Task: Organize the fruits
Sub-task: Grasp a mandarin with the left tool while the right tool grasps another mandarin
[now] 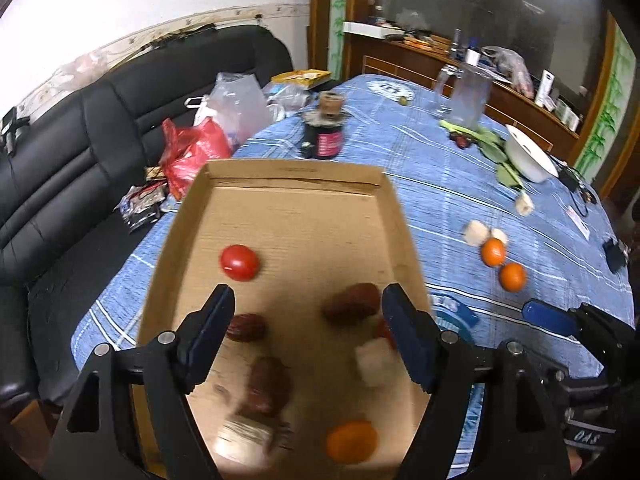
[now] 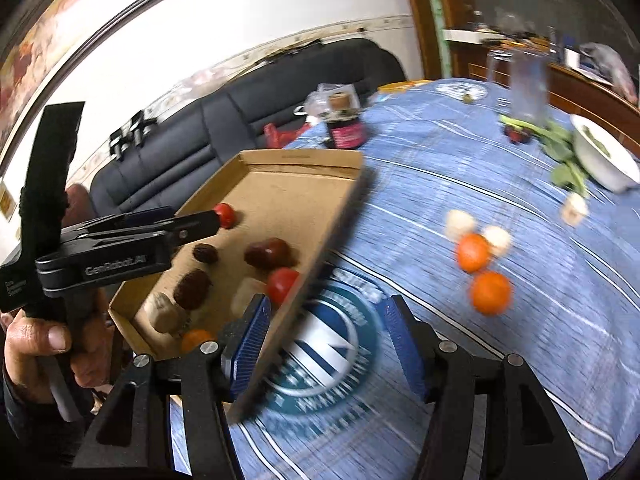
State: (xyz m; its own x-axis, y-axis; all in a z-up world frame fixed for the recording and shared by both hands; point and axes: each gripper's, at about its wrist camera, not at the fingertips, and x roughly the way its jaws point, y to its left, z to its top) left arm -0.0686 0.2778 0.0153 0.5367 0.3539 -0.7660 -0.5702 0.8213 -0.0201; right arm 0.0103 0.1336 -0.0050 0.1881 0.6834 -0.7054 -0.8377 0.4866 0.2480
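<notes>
Left gripper (image 1: 308, 308): black angular linkage arms, round silver pivot pins, dark blue ribbed finger pads (image 1: 408, 332). Right gripper (image 2: 326, 344): same build. White "GenRobot.AI" lettering on the left unit's black body; black handle in bare hand (image 2: 36, 344).

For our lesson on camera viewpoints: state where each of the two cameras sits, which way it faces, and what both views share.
Left wrist: on the left gripper, angled down into the cardboard tray of fruit; its open fingers and the right gripper's blue tip show.
Right wrist: on the right gripper, angled down over the blue tablecloth beside the tray; its open fingers, the left gripper and a hand show.
Shared: tray, two oranges, white bowl, black sofa.
</notes>
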